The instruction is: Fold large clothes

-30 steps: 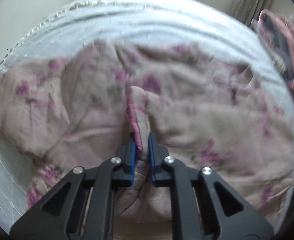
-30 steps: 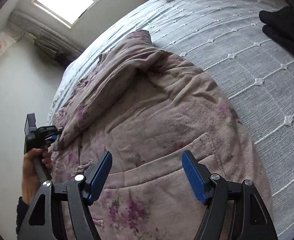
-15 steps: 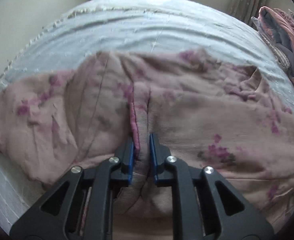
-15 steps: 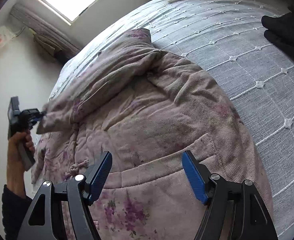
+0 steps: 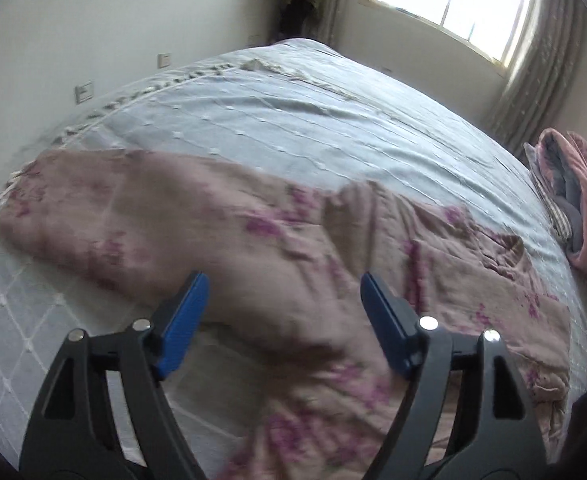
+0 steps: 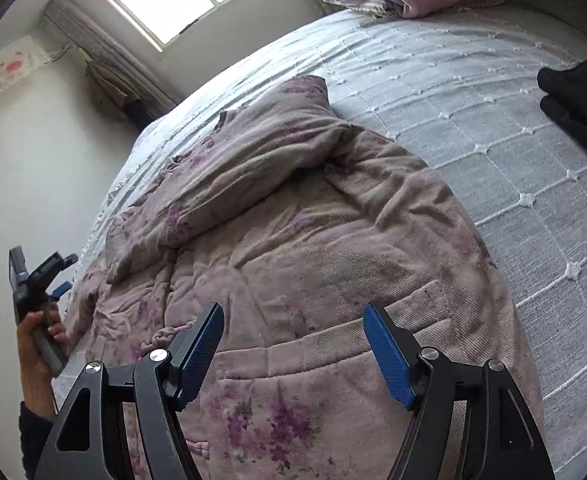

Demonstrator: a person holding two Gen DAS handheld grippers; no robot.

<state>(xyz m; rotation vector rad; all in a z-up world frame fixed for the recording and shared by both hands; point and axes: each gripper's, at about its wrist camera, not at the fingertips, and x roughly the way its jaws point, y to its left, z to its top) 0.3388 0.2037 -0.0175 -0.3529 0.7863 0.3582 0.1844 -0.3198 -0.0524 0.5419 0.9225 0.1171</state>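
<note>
I see one floral padded garment (image 6: 313, 264) spread on the bed (image 6: 473, 92), its long axis running from me toward the window. My left gripper (image 5: 281, 320) and right gripper (image 6: 293, 344) both have fingers wide apart, holding nothing.

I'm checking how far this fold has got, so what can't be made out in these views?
- Garment type: crumpled; near end hidden behind the right tool and cut by the frame's bottom edge.
- Left wrist view: garment print motion-blurred.
- Black item: cut by the right edge, unidentifiable.
- Left tool in right wrist view: too small to judge.
</note>
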